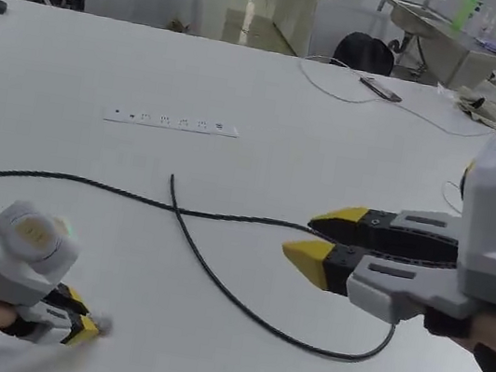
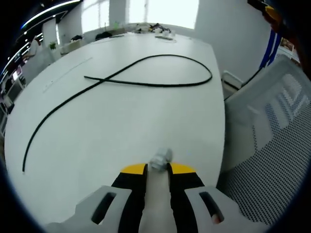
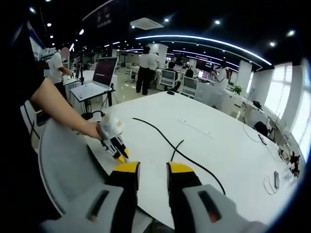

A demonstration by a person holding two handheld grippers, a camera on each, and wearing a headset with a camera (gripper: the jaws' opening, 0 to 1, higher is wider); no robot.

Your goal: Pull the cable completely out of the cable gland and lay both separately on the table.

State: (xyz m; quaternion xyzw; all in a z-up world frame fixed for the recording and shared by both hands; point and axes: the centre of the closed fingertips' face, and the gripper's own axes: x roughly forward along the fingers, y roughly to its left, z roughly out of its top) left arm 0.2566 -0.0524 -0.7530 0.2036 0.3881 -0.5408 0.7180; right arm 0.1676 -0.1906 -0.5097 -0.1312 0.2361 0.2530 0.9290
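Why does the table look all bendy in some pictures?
Left gripper view: the fisheye lens curves the table and cable; the cable gland is blurry. Right gripper view: same bending, bright ceiling lights. Head view: table edges straight, left gripper blurred.

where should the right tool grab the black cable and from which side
Grip the black cable on its straight diagonal run, clear of the spot where it crosses itself. It lies thin and flat on the table, so bring the open right tool down from above, jaws straddling it crosswise.
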